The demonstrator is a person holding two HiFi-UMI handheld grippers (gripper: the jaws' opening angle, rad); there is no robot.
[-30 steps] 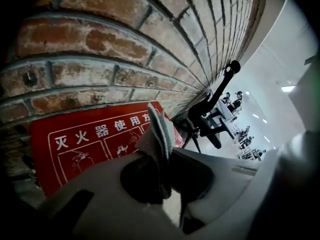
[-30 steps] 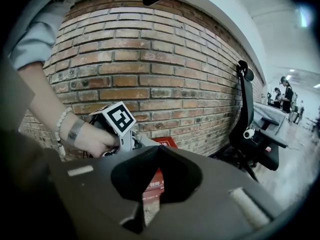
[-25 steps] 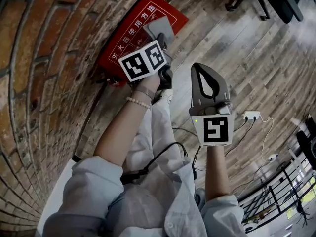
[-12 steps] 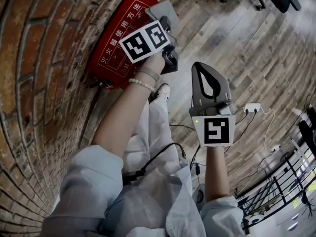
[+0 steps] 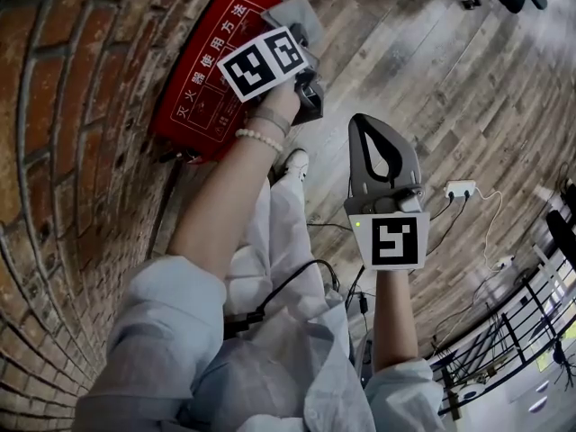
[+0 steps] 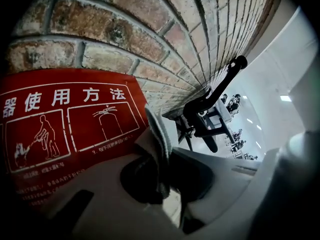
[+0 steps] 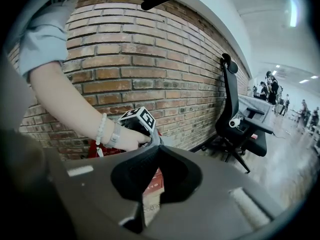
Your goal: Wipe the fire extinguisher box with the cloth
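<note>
The box (image 5: 193,79) lies on the floor against the brick wall (image 5: 63,106), long axis along the wall, red printed face up. The cloth (image 5: 290,13) rests at its far end, so most of the face stretches back toward the person. The left gripper (image 5: 301,41) is clamped on the cloth, right over the box. The right gripper (image 5: 364,126), closed and empty, hangs well apart. The left likely wipes back along the length.

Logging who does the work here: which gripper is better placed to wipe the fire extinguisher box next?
Left. The left gripper is clamped on the cloth, right at the red fire extinguisher box. The right gripper is shut, empty, and held away over the floor.
</note>
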